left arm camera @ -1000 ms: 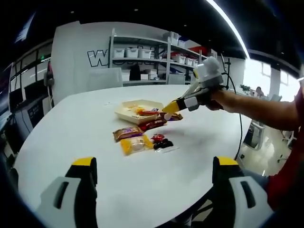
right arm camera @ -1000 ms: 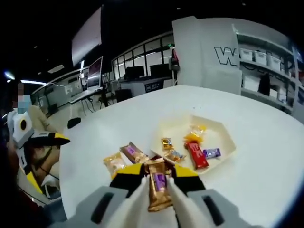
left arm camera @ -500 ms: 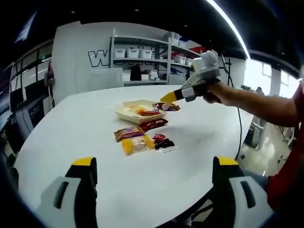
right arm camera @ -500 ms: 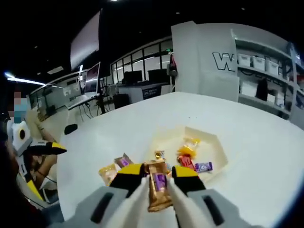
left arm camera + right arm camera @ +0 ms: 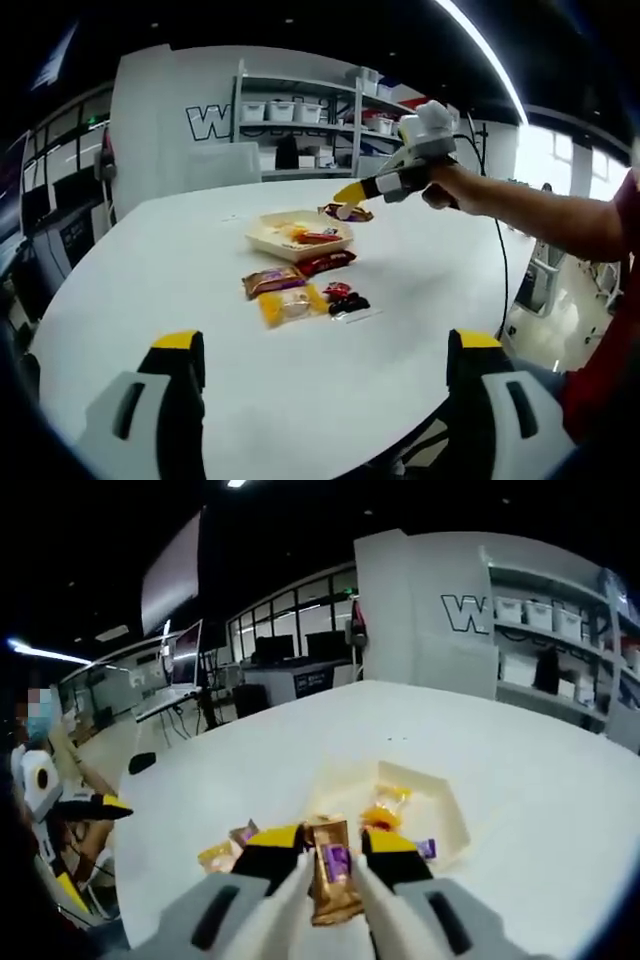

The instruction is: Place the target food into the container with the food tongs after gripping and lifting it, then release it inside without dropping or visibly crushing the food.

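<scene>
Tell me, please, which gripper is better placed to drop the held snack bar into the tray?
The right gripper. It is shut on the snack bar and is raised beside the tray. The left gripper is open, holds nothing and sits back near the table edge, far from the tray.
</scene>
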### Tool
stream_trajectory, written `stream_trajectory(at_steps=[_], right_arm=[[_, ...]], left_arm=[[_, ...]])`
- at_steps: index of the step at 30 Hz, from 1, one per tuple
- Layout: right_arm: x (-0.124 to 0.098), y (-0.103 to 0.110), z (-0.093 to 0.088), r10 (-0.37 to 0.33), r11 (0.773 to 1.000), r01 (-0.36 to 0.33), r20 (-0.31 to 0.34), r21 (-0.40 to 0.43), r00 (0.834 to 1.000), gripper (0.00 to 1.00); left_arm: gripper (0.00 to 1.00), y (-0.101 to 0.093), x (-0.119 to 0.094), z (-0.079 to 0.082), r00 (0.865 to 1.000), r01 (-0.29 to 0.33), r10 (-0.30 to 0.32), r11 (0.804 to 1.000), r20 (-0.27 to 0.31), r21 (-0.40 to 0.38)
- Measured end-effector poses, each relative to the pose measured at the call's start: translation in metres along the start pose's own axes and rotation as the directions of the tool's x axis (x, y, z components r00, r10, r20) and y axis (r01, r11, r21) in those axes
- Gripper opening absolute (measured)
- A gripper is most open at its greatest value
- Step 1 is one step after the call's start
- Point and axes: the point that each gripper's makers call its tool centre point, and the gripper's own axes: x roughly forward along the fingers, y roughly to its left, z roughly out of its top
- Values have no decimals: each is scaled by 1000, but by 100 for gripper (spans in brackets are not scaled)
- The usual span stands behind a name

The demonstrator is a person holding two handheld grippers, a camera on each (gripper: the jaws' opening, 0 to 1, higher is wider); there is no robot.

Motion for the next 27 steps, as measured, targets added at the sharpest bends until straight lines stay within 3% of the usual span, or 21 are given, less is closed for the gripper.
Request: stream_trajectory(at_steps=[13,24,27], right_arm=[[12,-8,1,3,1000,-3,-6,4,1000,17],[23,-10,14,-2,1000,2,16,-4,1000,18],[28,-15,22,-22,997,24,23,-79,999,20]], left_arm=[[98,3,2,-2,1000,-2,2,1000,-7,-3],[98,5,2,-2,1000,-7,7,1000,-13,1],[98,8,2,-4,1000,-11,11,1000,-16,-2]])
